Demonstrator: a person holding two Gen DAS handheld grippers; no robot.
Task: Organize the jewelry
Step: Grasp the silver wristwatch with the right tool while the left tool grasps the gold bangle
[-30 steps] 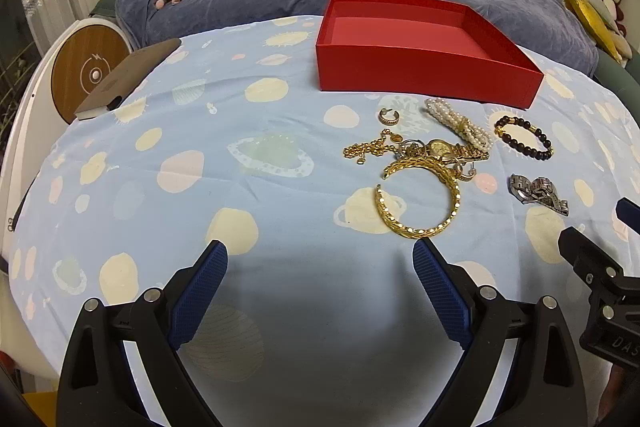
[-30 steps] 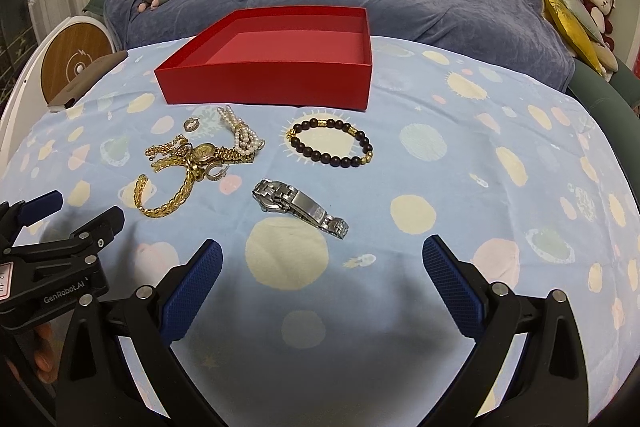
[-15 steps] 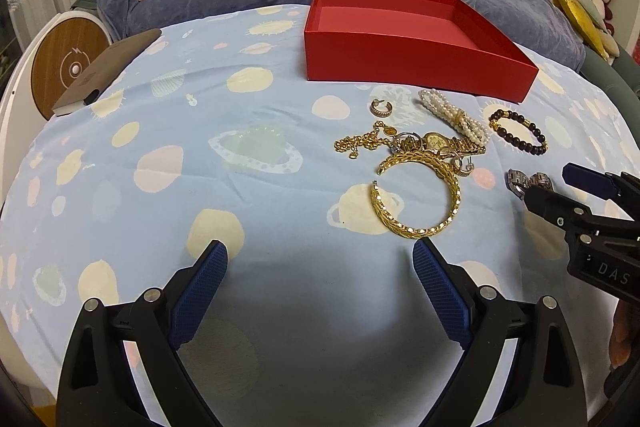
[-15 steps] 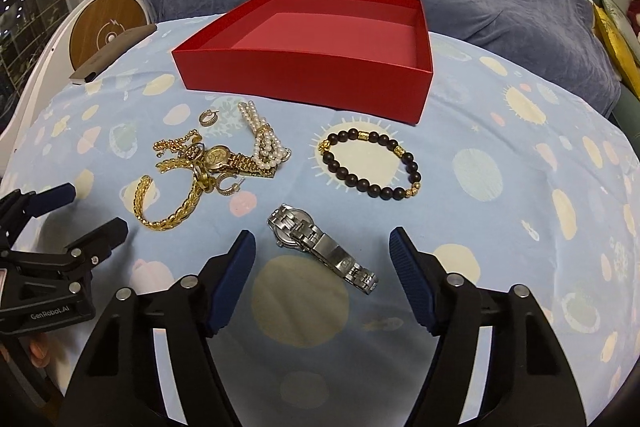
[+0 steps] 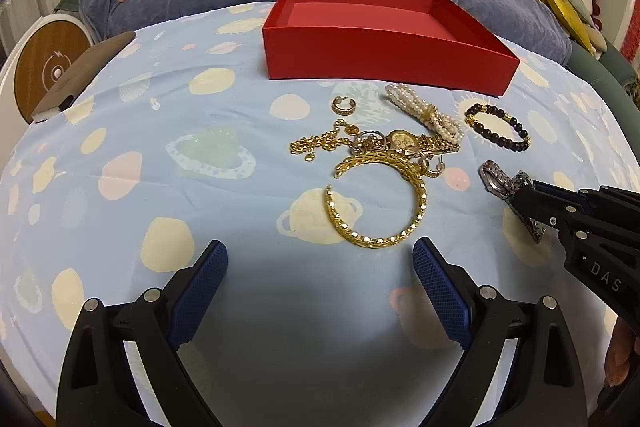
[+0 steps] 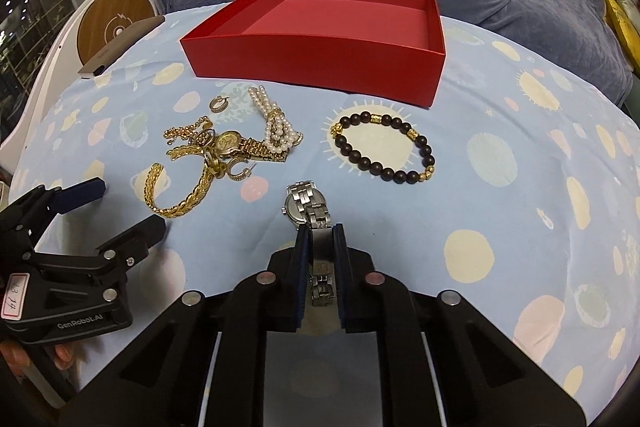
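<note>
**Right gripper pinching watch strap; box not yet loaded**

The right gripper (image 6: 319, 251) has its fingers pressed onto the band of the silver watch (image 6: 306, 207). The watch lies on the spotted cloth (image 6: 520, 155), its long axis running straight out along the fingers, case at the far end, pointing toward the red box (image 6: 320, 67). The box sits directly beyond, well apart, interior bare.

The left gripper (image 5: 320, 267) hovers with fingers spread wide, holding nothing, just short of the gold bangle (image 5: 376, 203). The bead bracelet (image 6: 382, 147) and the tangled gold pile (image 6: 224, 147) lie between grippers and box.

Judgement: lift, then carry forward; the strap's loose end may swing.
</note>
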